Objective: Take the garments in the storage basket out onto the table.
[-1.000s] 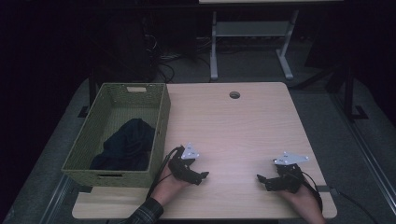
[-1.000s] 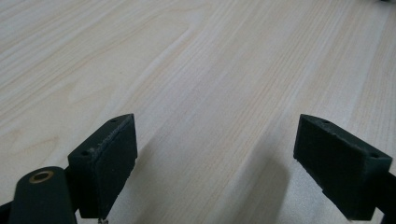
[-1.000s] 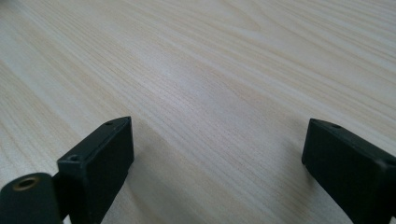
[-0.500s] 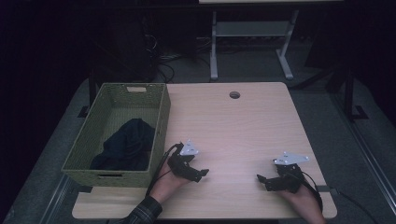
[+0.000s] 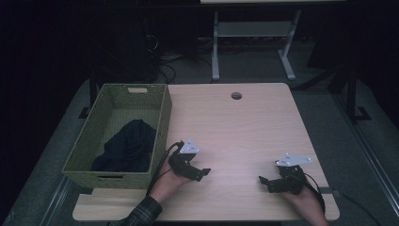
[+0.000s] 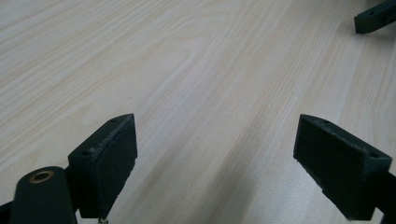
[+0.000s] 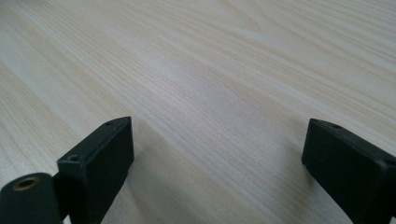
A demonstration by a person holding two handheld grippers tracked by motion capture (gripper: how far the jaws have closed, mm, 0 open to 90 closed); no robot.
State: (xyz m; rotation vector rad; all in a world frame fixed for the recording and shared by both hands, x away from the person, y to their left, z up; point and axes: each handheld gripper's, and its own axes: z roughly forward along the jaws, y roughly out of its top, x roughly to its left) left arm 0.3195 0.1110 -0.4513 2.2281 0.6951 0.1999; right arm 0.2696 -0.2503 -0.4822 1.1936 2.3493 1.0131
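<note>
Nothing has shifted since a second ago: both hand-held black two-jaw grippers, left and right, rest wide open and empty on the pale wooden table. The dark cloth lies in the green woven basket, so no step appears underway.

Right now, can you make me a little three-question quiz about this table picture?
1. True or false: the dark cloth lies inside the green basket.
2. Which gripper is nearer the basket: A) left gripper B) right gripper?
3. Fill in: both grippers' jaws are ____, with bare table between them.

Key: 1 true; 2 A; 3 open.
</note>
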